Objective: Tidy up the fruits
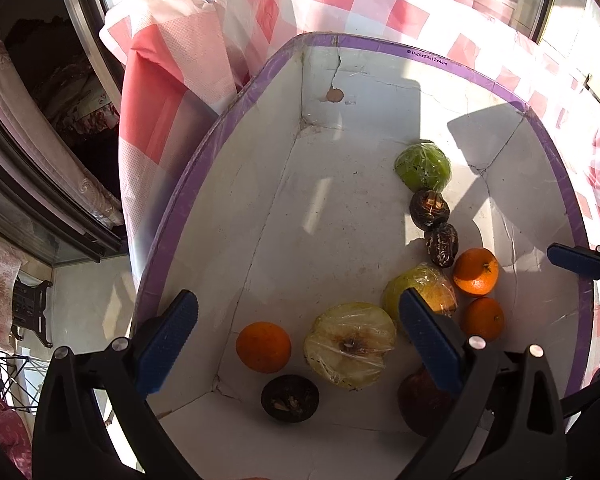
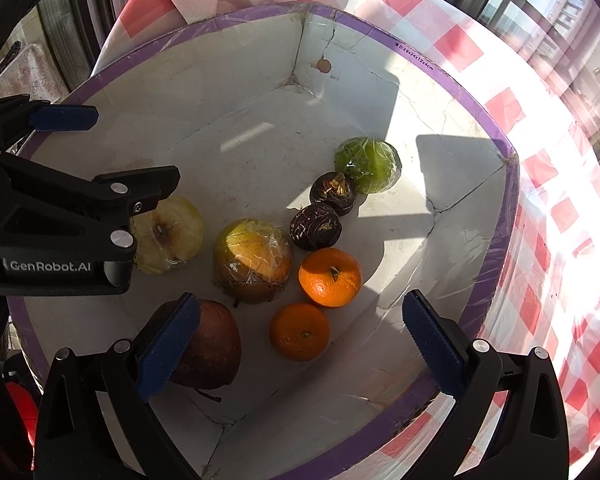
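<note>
Left gripper (image 1: 298, 344): jaws spread wide, nothing held. It hangs over the near end of the white cardboard box with purple rim (image 1: 480, 76); between its blue ribbed pads (image 1: 168, 344) lie a small round orange (image 1: 263, 347), a pale yellow film-wrapped apple (image 1: 350, 350) and a dark wrinkled round fruit (image 1: 290, 398).

Right gripper (image 2: 300, 350): jaws spread wide, nothing held. Its left pad overlaps a dark red apple (image 2: 214, 346) in the right wrist view; whether they touch cannot be told. A second small orange (image 2: 299, 332) lies between the fingers, clear of both pads.

All the fruit lies on the box floor. Just beyond the second small orange sits a larger orange with a green stem scar (image 2: 330, 277), touching or nearly touching it. Beside that is a yellow-green film-wrapped apple with an orange blush (image 2: 254, 261). Two more dark wrinkled fruits (image 2: 317, 227) (image 2: 333, 193) run in a line towards a green film-wrapped round fruit (image 2: 368, 165), which lies in the sunlit patch near the far wall.

The left half of the box floor is bare. The box stands on a red-and-white checked plastic tablecloth (image 2: 540, 184)
</note>
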`<state>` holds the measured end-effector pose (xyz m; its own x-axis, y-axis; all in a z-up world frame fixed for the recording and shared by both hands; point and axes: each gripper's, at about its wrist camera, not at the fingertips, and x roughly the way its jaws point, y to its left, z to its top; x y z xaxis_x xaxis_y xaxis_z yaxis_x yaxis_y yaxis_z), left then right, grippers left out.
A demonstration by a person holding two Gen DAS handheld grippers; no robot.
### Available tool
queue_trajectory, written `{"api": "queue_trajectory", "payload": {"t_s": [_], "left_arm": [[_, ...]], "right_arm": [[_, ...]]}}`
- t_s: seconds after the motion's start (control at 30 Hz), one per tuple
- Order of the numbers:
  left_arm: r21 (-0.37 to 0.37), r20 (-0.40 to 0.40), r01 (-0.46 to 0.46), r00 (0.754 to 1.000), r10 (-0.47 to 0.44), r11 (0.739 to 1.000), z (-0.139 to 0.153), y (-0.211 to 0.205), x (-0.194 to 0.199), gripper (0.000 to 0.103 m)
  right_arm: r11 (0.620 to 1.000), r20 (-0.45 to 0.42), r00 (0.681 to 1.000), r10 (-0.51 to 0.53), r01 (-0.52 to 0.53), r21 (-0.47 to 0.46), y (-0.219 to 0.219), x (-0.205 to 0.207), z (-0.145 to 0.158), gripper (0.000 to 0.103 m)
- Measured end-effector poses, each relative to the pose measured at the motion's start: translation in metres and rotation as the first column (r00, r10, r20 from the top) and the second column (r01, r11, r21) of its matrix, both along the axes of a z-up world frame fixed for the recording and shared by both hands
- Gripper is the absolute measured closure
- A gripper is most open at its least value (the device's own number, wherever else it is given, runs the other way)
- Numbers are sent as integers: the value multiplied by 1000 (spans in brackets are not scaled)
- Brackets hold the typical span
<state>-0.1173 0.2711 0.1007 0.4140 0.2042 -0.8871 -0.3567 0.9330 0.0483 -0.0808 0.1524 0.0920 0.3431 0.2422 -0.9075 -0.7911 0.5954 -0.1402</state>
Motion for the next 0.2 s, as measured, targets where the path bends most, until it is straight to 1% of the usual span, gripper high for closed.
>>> {"api": "queue_trajectory", "payload": {"t_s": [0.03,0.1,0.13,0.17,0.2], "left_arm": [[22,-7,-24,1000,24,999,1,-3,-1,2],[73,16,-85,996,84,994,11,-11,-6,2],[67,40,-116,993,113,991,19,-15,-10,2],[62,73,-142,988,138,988,29,-19,-13,2],[76,114,-170,980,161,982,41,-26,-17,2]], "right_arm": [[1000,-16,1000,-4,4,29,-2,1,3,5],[995,-62,998,-7,13,98,-7,3,10,5],[991,-70,998,-5,15,133,-12,3,14,5],[986,-58,998,-5,15,166,-17,2,19,6],[980,-26,1000,-11,16,200,-26,-1,27,6]]}}
